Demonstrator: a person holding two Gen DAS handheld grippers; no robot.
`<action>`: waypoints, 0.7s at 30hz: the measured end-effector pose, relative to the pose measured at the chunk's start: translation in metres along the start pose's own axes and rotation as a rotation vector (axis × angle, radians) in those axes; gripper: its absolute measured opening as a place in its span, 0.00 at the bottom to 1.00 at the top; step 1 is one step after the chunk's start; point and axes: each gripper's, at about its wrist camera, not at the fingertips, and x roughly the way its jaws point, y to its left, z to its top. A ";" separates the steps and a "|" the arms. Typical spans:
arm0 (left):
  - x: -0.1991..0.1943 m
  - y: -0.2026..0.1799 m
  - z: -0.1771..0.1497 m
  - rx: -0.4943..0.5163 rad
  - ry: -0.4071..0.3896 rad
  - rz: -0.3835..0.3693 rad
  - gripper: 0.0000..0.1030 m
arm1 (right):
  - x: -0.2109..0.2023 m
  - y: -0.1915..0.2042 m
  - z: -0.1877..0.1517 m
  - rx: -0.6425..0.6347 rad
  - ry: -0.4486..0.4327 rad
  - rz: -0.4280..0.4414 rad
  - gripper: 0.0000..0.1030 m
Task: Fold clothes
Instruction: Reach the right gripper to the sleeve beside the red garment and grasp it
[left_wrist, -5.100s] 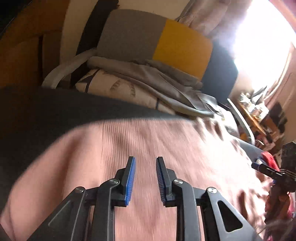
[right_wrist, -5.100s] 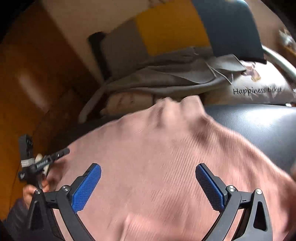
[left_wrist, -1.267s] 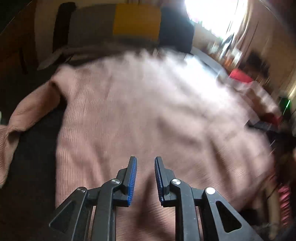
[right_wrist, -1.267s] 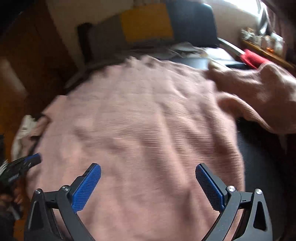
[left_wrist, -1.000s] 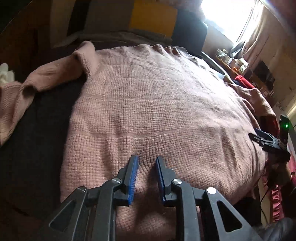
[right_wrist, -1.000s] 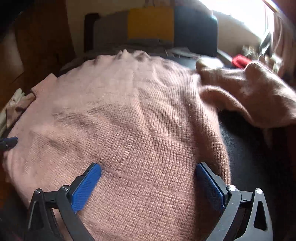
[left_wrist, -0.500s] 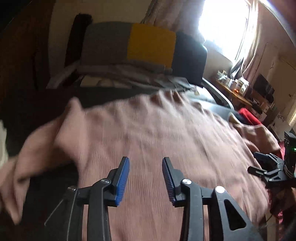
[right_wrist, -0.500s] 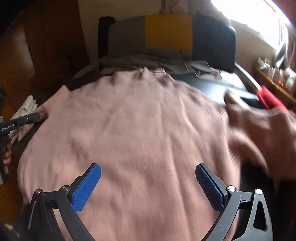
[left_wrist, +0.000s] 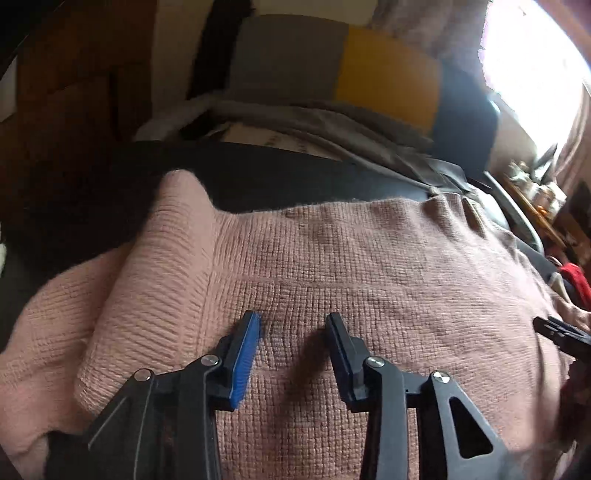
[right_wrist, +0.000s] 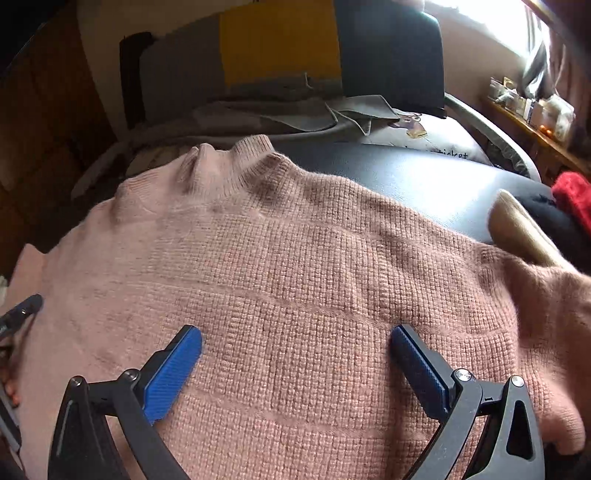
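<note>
sweater (right_wrist: 295, 280) on seat (right_wrist: 424, 177), cushion (right_wrist: 280, 48) behind

The pink knit sweater (right_wrist: 295, 280) is lying spread out flat on a black, shiny surface, ribbed collar (right_wrist: 236, 155) at the far edge and a bit bunched up. One sleeve (left_wrist: 110, 314) is folded over along the left side, the other (right_wrist: 546, 314) flops off to the right. Chunky grid-like knit, slightly fuzzy, few soft wrinkles.
</note>
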 end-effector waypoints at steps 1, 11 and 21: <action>0.002 -0.001 0.003 0.015 -0.001 0.028 0.38 | 0.003 0.004 0.003 -0.001 0.000 -0.001 1.00; 0.002 -0.016 0.011 0.068 -0.013 0.157 0.41 | -0.001 -0.001 0.005 0.072 -0.064 0.091 1.00; -0.086 -0.073 -0.031 0.024 -0.073 -0.138 0.39 | -0.093 -0.081 -0.049 0.328 -0.226 0.345 1.00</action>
